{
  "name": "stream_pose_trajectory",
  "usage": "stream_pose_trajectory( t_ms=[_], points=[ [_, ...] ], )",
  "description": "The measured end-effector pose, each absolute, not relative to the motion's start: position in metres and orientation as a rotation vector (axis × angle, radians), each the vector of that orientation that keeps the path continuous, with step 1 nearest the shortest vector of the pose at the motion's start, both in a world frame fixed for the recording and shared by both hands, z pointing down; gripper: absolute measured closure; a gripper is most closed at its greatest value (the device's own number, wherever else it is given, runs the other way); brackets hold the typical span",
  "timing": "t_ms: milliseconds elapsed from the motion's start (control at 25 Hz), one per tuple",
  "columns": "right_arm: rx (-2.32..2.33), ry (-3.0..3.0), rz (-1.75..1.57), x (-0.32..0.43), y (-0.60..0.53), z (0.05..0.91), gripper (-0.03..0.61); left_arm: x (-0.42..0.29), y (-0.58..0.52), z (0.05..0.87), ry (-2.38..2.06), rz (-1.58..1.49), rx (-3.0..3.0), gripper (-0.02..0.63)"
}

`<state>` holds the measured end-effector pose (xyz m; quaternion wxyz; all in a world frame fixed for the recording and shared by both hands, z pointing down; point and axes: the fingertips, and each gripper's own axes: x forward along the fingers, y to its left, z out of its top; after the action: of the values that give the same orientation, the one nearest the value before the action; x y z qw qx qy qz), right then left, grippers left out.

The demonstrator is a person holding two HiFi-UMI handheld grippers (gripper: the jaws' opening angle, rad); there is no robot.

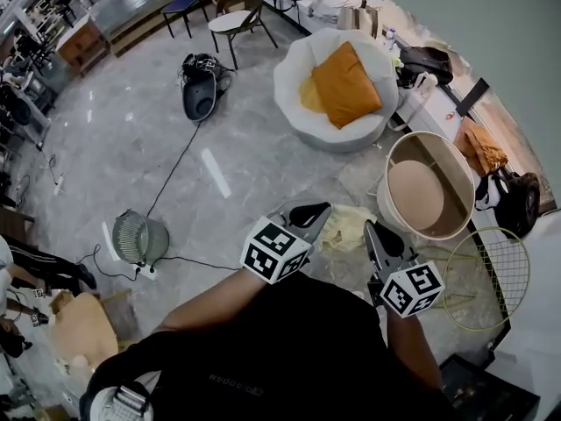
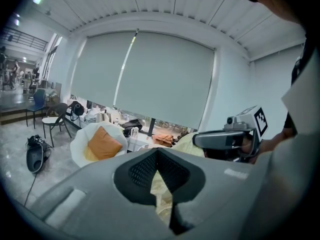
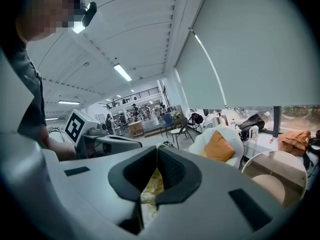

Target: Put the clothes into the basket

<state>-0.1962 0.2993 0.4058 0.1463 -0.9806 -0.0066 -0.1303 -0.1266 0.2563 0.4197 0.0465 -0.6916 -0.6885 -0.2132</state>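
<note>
A pale yellow garment (image 1: 348, 226) hangs stretched between my two grippers, above the floor in front of me. My left gripper (image 1: 317, 210) is shut on its left part; in the left gripper view the cloth (image 2: 161, 190) is pinched between the dark pads. My right gripper (image 1: 370, 228) is shut on the other part, with yellow cloth (image 3: 151, 186) caught between its jaws. The round white basket (image 1: 396, 160), with a tan inside, stands on the floor just right of and beyond the grippers. In the right gripper view the basket (image 3: 274, 159) lies ahead at the right.
A white round armchair (image 1: 298, 68) with an orange cushion stands beyond the basket. A small floor fan (image 1: 138, 238) with its cable sits at left, and a badminton racket (image 1: 486, 279) lies at right. A dark device (image 1: 200, 90) and a chair (image 1: 238, 20) are further back.
</note>
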Motion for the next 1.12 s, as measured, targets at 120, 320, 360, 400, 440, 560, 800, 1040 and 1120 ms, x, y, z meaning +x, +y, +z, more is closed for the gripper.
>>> stream_pose_trajectory(
  t_ms=[120,320,360,400,440,560,800,1040,1120],
  points=[
    [-2.826,0.018,-0.394,-0.173,0.283,0.408,0.555,-0.104,0.237,0.423,-2.073,-0.659,-2.146,0.614],
    [-2.829,0.086,-0.412,-0.137,0.256,0.410,0.555,-0.071,0.207,0.427,-2.025,-0.671,-2.199,0.614],
    [-2.828,0.100,-0.414,-0.131,0.250,0.410,0.555,-0.066,0.201,0.428,-2.018,-0.672,-2.210,0.614],
    [-2.827,0.116,-0.415,-0.124,0.244,0.411,0.555,-0.061,0.195,0.429,-2.011,-0.672,-2.220,0.614],
    [-2.824,0.132,-0.416,-0.118,0.239,0.412,0.555,-0.056,0.189,0.429,-2.002,-0.673,-2.230,0.614],
    [-2.817,0.189,-0.425,-0.097,0.223,0.412,0.555,-0.042,0.171,0.430,-1.971,-0.679,-2.261,0.614],
    [-2.818,0.362,-0.444,-0.052,0.183,0.413,0.555,-0.009,0.117,0.436,-1.839,-0.695,-2.388,0.614],
    [-2.804,0.608,-0.493,-0.014,0.139,0.410,0.555,0.028,0.066,0.435,-1.639,-0.709,-2.581,0.614],
    [-2.789,0.701,-0.509,0.000,0.120,0.409,0.555,0.038,0.047,0.433,-1.572,-0.709,-2.637,0.614]
  ],
)
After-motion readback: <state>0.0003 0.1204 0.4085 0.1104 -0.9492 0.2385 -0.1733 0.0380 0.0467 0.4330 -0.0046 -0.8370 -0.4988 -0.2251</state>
